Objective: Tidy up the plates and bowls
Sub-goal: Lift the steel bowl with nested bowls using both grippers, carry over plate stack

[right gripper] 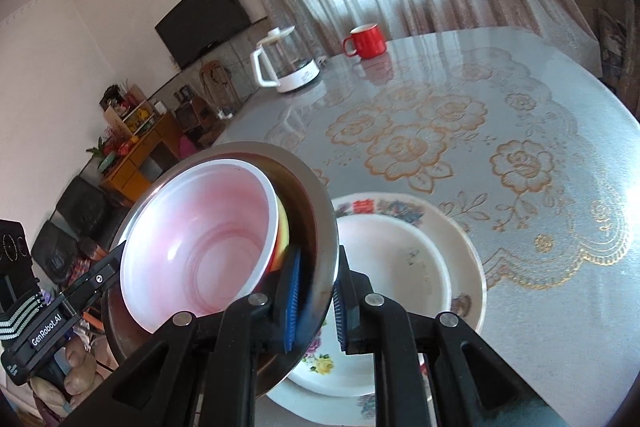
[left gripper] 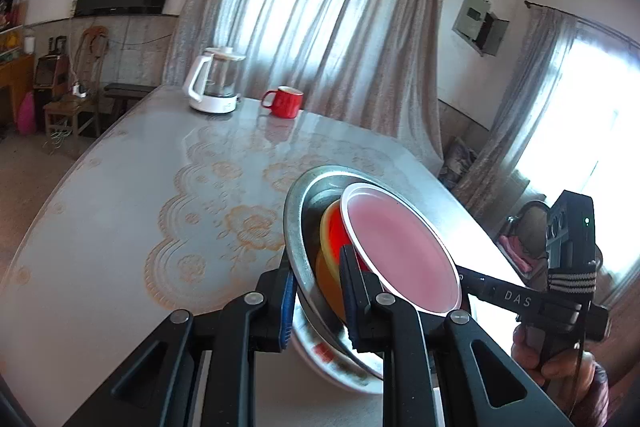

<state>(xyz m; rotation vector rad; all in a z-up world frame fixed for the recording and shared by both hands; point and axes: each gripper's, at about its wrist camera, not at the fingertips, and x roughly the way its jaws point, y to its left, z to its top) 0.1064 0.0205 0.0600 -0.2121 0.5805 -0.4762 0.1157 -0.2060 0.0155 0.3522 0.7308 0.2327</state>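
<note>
A steel bowl (left gripper: pixel 298 227) holds a nested stack: a yellow bowl (left gripper: pixel 326 273), a red one, and a white-rimmed pink bowl (left gripper: pixel 400 251) on top. My left gripper (left gripper: pixel 316 303) is shut on the steel bowl's rim. My right gripper (right gripper: pixel 314 303) is shut on the opposite rim of the steel bowl (right gripper: pixel 320 223), pink bowl (right gripper: pixel 200 251) inside. The stack is held tilted above a floral plate (right gripper: pixel 464 247) with a white plate (right gripper: pixel 396 259) on it. The floral plate's edge shows under the bowl in the left wrist view (left gripper: pixel 340 367).
The table (left gripper: pixel 140 195) has a grey cloth with gold lace flowers. A white-and-glass kettle (left gripper: pixel 214 83) and a red mug (left gripper: pixel 284 101) stand at its far side. Curtains and windows lie behind; a TV hangs on the wall.
</note>
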